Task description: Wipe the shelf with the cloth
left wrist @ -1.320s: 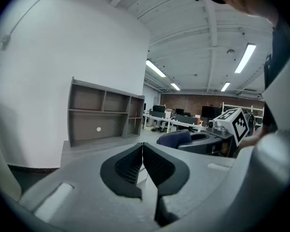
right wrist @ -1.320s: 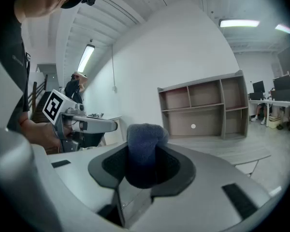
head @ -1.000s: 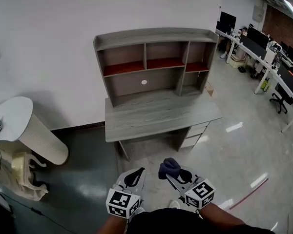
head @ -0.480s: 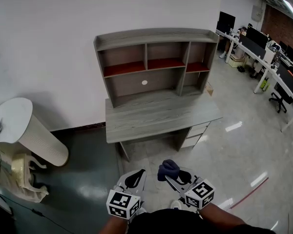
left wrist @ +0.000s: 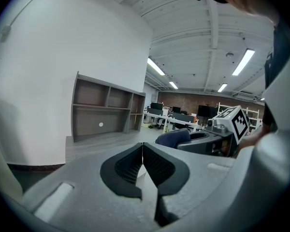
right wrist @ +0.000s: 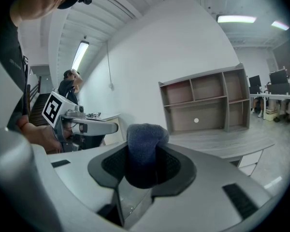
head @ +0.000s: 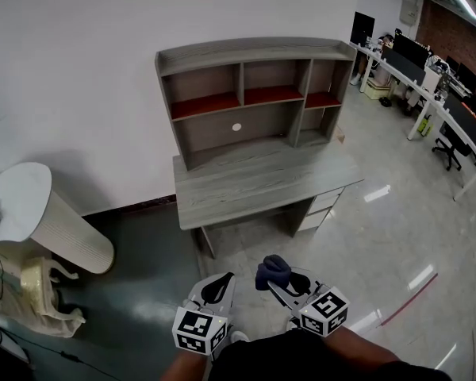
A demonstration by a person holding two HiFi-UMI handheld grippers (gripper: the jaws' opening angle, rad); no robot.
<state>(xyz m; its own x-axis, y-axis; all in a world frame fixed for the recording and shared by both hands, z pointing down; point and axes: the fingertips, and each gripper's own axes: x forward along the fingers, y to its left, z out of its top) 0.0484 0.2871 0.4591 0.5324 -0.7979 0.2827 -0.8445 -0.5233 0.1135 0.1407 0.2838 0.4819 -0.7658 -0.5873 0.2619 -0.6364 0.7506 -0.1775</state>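
**Head view, with both gripper views.** The left gripper (head: 222, 280) is a grey moulded body with black ribbed pads. Its jaws are pressed together with nothing between them. The right gripper (head: 279, 280), of the same build, has its jaws clamped on the cloth (head: 271, 268). The cloth is a dark blue, fuzzy wad that bulges above the pads in a rounded lump.

Both grippers hang side by side over a glossy pale floor (head: 381, 236), well apart from the furniture.

The shelf (head: 246, 94) is a grey wood-grain unit with a curved top board, upright dividers and reddish-brown inner boards. It stands along the back edge of a matching rectangular desk (head: 262, 182), against a plain white wall (head: 79, 70). A small round white spot (head: 236, 127) marks its back panel.

Left of the desk stands a round white table (head: 16, 205) on a ribbed, drum-like base.
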